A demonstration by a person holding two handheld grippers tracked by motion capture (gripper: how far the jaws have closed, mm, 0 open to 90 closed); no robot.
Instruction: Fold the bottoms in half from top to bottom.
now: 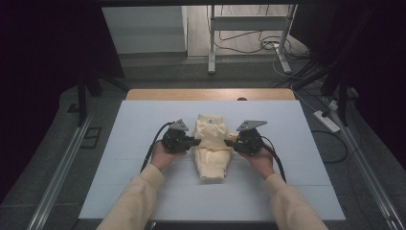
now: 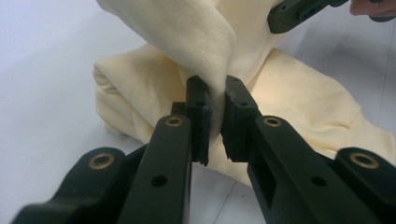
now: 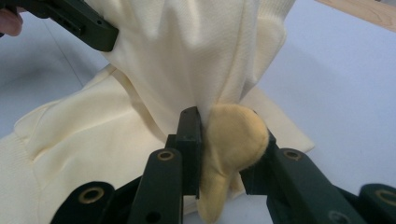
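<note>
A cream garment (image 1: 210,146) lies in the middle of the pale blue counter (image 1: 143,191), its upper part lifted and bunched between the two grippers. The left gripper (image 2: 215,116) is clamped on a fold of the fabric — the cloth is pinched thin between its pads. The right gripper (image 3: 219,140), on the opposite side, grips a thicker wad of the same garment — fuzzy yellow lining bulges between its jaws.
</note>
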